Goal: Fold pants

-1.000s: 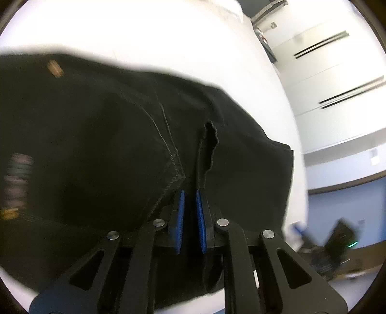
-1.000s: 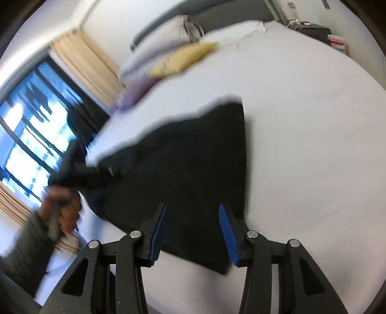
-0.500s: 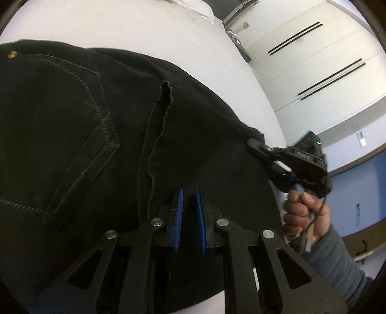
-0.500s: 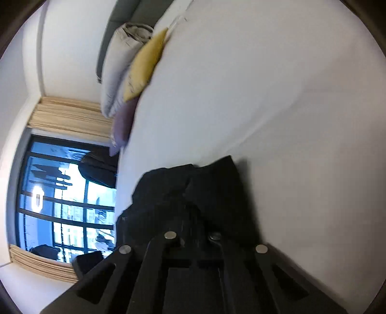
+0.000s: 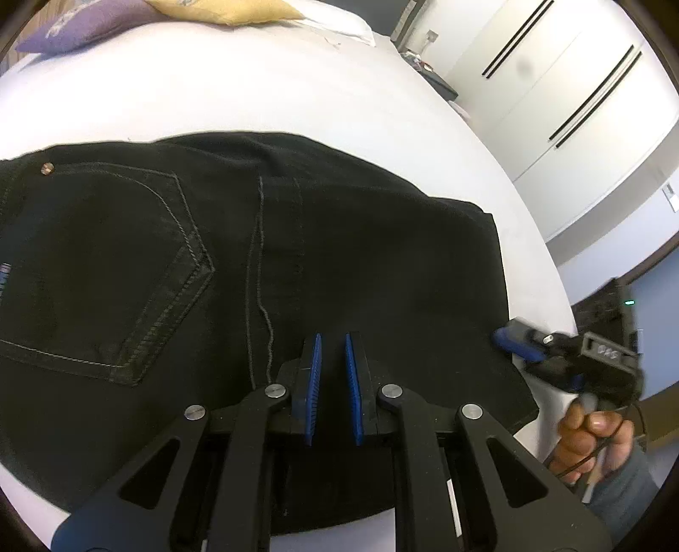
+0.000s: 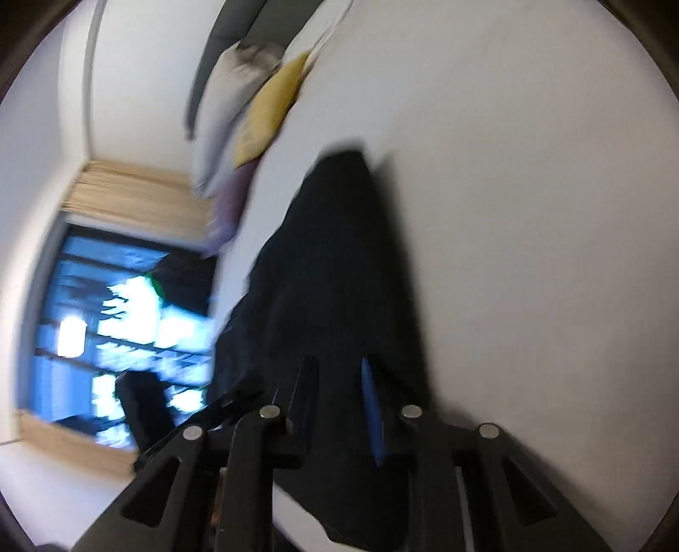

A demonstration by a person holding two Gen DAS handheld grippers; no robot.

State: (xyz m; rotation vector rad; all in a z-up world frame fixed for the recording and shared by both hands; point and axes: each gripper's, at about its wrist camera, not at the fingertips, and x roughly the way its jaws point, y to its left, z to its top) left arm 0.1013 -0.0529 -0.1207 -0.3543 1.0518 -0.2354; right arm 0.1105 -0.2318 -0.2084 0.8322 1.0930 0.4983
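Black pants (image 5: 263, 271) lie folded on the white bed (image 5: 237, 93), back pocket up at the left, hem edge at the right. My left gripper (image 5: 333, 369) hovers over the near edge of the pants, jaws slightly apart and empty. My right gripper (image 5: 522, 339) shows at the right, off the pants' near right corner, held by a hand. In the blurred right wrist view the pants (image 6: 331, 271) stretch away from my right gripper (image 6: 335, 382), whose jaws are apart with nothing between them.
Yellow and purple pillows (image 5: 220, 12) lie at the head of the bed, also in the right wrist view (image 6: 271, 106). White wardrobe doors (image 5: 573, 85) stand at the right. A window with curtains (image 6: 119, 305) is on the left.
My left gripper has pulled back and its jaws have parted slightly. My right gripper let go of the pants' corner, opened and drew back off the edge. The pants lie flatter.
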